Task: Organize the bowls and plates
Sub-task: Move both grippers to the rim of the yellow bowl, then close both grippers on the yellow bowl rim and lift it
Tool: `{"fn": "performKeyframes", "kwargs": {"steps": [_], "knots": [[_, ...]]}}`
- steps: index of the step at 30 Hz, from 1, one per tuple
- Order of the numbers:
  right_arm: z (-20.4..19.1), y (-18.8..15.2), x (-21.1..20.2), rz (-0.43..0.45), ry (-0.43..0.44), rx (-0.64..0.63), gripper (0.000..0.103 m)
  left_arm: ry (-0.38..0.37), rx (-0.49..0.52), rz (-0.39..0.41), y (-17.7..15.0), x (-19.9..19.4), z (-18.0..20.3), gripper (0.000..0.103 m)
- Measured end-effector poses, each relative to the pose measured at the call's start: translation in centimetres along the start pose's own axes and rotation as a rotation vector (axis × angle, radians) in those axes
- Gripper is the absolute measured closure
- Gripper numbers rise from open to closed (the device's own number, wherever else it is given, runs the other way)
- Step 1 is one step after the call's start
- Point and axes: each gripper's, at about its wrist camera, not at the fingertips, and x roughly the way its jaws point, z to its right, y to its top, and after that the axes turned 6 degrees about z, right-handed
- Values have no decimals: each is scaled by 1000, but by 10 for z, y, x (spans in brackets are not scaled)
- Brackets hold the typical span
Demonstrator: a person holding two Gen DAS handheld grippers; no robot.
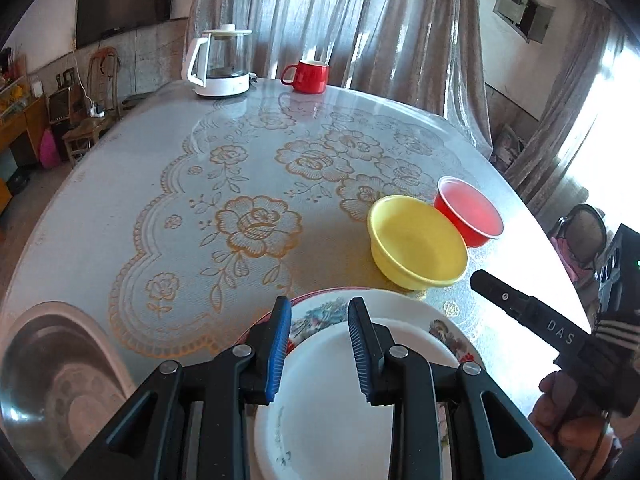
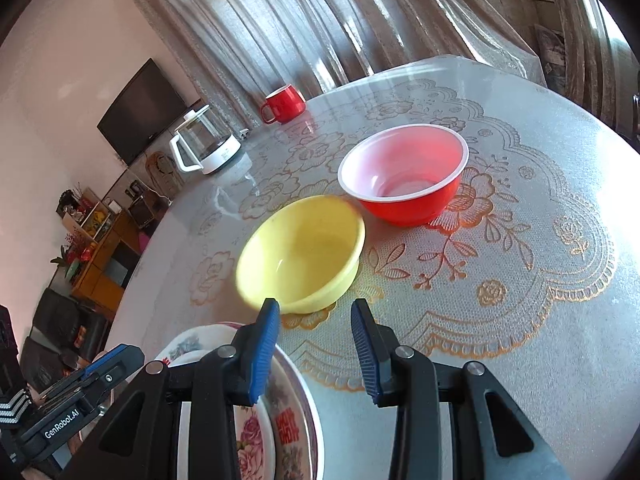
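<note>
Left gripper (image 1: 316, 320) parted and empty above stacked plates (image 1: 332, 412) at six o'clock. Right gripper (image 2: 314, 322) likewise parted, empty. Yellow bowl (image 2: 304, 254) at twelve, touching red bowl (image 2: 404, 174) at one.

My left gripper (image 1: 316, 344) covers much of the white plate (image 1: 332, 412), whose near part the bottom edge cuts off. Left of my right gripper (image 2: 314, 350), the flowered plate (image 2: 290, 420) is cropped too, and the yellow bowl (image 2: 300, 256) has a blurred near rim.

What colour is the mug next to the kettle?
Red. The mug shows best in the left wrist view, beside the kettle.
</note>
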Motion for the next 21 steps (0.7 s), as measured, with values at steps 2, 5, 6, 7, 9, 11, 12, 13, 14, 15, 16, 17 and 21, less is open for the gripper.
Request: {"fn": "performKeyframes", "kwargs": {"steps": [2, 5, 6, 7, 9, 11, 12, 13, 14, 15, 16, 17, 21], "knots": [[3, 3, 7, -3, -6, 2, 69, -30, -10, -8, 7, 11, 5, 73], [8, 9, 17, -11, -23, 7, 73, -48, -5, -8, 18, 27, 16, 73], [11, 11, 21, -15, -28, 12, 75, -54, -8, -16, 21, 32, 19, 73], [13, 13, 25, -20, -33, 17, 76, -62, -13, -28, 25, 39, 22, 73], [18, 17, 31, -26, -39, 26, 79, -80, -26, -50, 30, 53, 26, 73], [19, 19, 36, -28, -34, 22, 81, -83, -44, -74, 33, 68, 29, 73], [19, 20, 37, -29, -32, 19, 81, -89, -51, -87, 34, 76, 30, 73], [19, 21, 39, -30, -30, 15, 83, -93, -59, -102, 36, 84, 31, 73], [18, 21, 41, -30, -27, 8, 86, -101, -68, -120, 36, 91, 32, 76], [17, 21, 41, -31, -22, -1, 87, -116, -78, -135, 36, 96, 33, 83], [16, 21, 42, -29, -24, -10, 87, -124, -82, -141, 36, 98, 34, 83], [16, 21, 43, -29, -23, -18, 87, -121, -81, -134, 36, 99, 35, 84], [18, 22, 42, -26, -31, -23, 87, -139, -76, -114, 34, 94, 35, 88]]}}
